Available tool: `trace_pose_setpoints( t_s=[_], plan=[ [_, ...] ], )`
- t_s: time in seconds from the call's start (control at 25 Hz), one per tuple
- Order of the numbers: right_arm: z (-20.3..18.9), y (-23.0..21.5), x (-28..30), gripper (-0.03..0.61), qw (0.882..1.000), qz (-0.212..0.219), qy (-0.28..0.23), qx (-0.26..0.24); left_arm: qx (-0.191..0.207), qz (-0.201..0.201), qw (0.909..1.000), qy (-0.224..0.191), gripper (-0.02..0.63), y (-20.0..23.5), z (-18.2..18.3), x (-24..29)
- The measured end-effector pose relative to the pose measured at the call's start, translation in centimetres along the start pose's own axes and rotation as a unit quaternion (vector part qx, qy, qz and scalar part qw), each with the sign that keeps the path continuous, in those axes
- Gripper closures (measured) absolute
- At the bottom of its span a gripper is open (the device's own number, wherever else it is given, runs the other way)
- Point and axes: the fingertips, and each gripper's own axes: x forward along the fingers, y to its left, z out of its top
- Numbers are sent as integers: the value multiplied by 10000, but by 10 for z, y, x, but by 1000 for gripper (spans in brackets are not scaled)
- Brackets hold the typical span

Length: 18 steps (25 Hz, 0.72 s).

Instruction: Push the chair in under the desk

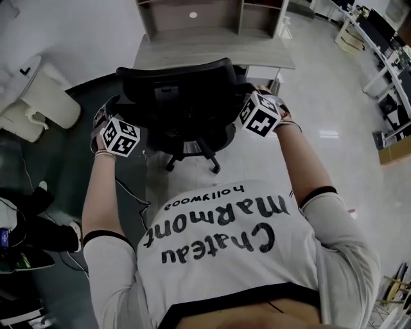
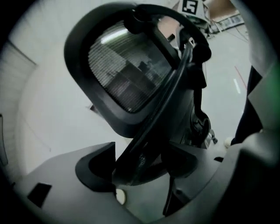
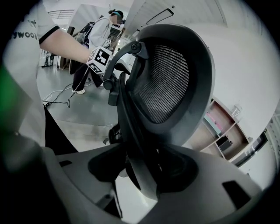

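Observation:
The black mesh-backed office chair (image 1: 176,96) stands in front of me, facing the grey desk (image 1: 212,48), with its seat partly under the desk's front edge. My left gripper (image 1: 115,115) holds the left edge of the backrest. In the left gripper view the jaws (image 2: 142,168) are closed on the backrest's black frame (image 2: 131,127). My right gripper (image 1: 250,106) holds the right edge. In the right gripper view its jaws (image 3: 140,168) clamp the backrest's grey frame strut (image 3: 135,148). The chair's star base (image 1: 192,154) shows below the backrest.
A shelf unit (image 1: 212,13) sits on the desk's far side. A white bin-like object (image 1: 38,103) stands at the left on a dark floor mat (image 1: 64,167) with cables. Another person's shoes (image 1: 38,225) are at the far left. More desks (image 1: 379,45) line the right.

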Motion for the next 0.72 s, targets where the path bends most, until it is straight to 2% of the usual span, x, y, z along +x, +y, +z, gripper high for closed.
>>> trace_pose_setpoints(
  t_s=[0.08,0.16,0.24,0.28,0.36,0.48,0.64,0.72],
  plan=[
    [0,-1,1,331,10000,44,32,23,-355,215,9991,-93,299,1,2,-11],
    [-1,-2,2,331,10000,62,50,40,-759,229,9966,-233,299,-4,8,-25],
    [-1,-2,3,331,10000,61,53,43,-1447,-19,9880,-536,302,-13,19,-43],
    [-1,-2,2,331,10000,53,40,39,-1842,-207,9799,-740,309,-18,28,-52],
    [0,-3,1,331,10000,34,11,47,-2554,-473,9584,-1181,353,-23,50,-71],
    [0,-2,1,331,10000,18,3,67,-3280,-490,9250,-1855,468,-12,88,-106],
    [-1,-3,3,330,10000,-62,-21,1,-4005,-621,8721,-2743,549,-2,136,-154],
    [-2,-2,2,330,9999,-131,-53,-19,-4226,-756,8496,-3063,573,-3,153,-176]
  ],
)
